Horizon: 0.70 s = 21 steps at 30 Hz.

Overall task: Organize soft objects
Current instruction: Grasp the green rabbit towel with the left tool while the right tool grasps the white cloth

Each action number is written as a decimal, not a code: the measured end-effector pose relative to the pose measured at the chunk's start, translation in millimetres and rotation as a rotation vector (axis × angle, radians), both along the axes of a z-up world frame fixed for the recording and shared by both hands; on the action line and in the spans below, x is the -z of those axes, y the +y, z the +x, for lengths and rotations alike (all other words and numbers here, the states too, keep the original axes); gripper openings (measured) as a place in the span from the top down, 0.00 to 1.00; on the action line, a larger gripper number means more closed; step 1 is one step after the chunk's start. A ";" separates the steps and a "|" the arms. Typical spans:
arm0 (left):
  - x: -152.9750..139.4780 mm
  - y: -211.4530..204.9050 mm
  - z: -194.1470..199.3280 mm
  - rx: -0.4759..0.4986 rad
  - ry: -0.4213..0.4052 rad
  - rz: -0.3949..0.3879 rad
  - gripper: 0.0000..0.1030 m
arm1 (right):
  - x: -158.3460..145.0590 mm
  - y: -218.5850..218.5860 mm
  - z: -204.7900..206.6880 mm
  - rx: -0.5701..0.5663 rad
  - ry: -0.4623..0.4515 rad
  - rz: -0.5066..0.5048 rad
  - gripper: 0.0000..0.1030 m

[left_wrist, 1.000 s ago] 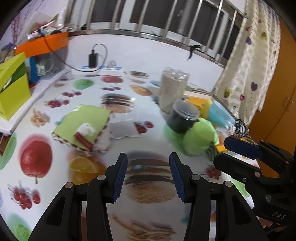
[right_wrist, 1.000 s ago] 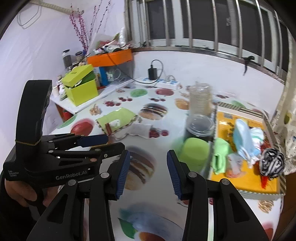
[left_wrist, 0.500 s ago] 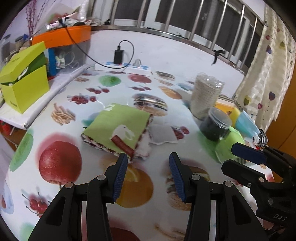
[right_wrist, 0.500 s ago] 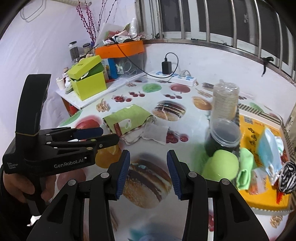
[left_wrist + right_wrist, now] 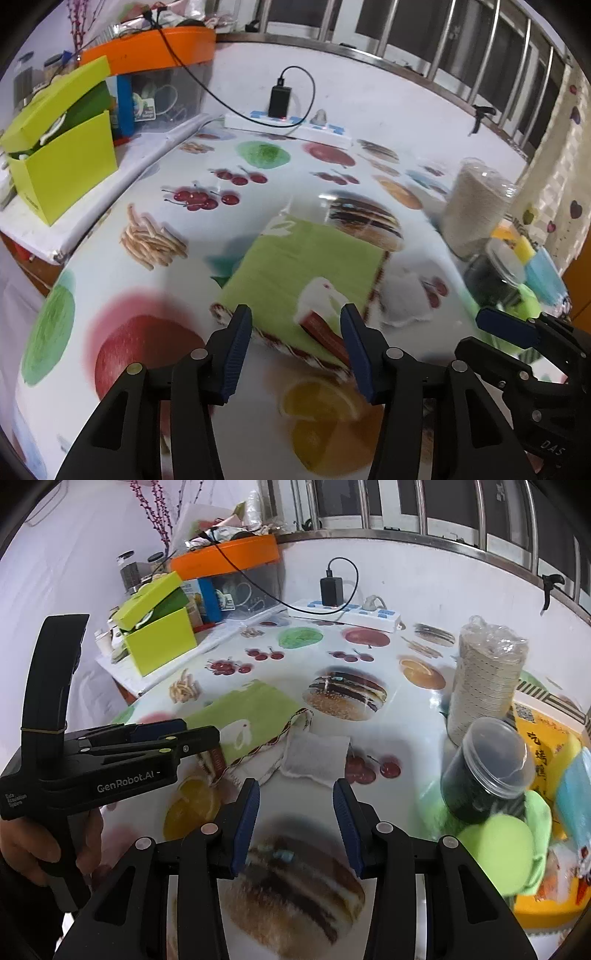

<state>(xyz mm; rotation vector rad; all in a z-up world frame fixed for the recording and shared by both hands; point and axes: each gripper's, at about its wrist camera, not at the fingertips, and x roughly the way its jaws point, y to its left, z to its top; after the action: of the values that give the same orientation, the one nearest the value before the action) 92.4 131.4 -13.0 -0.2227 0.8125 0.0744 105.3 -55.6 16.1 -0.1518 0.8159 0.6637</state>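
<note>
— Green folded cloth with a white duck print and woven trim lies flat on the fruit-printed glossy tablecloth; where is the left gripper?

— Just over the cloth's near edge, jaws apart, empty.

— And the right gripper?

— Also spread wide, holding nothing, above the table. A small white fabric pouch sits at its 12 o'clock, touching the cloth's trim.

— Anything at 3 o'clock?

— A dark clear-lidded plastic jar, beside a wrapped stack of paper cups, with a round lime-green sponge pad near the yellow tray.
</note>
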 end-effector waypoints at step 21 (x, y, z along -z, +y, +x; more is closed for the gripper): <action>14.3 16.6 28.6 -0.033 0.014 0.001 0.46 | 32.7 27.9 45.6 0.052 0.063 -0.060 0.58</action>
<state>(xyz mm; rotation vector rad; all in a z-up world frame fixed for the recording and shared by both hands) 121.0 148.0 -27.4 -0.2351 0.8225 0.1074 151.0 -27.7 -16.6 -0.1640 0.8977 0.5977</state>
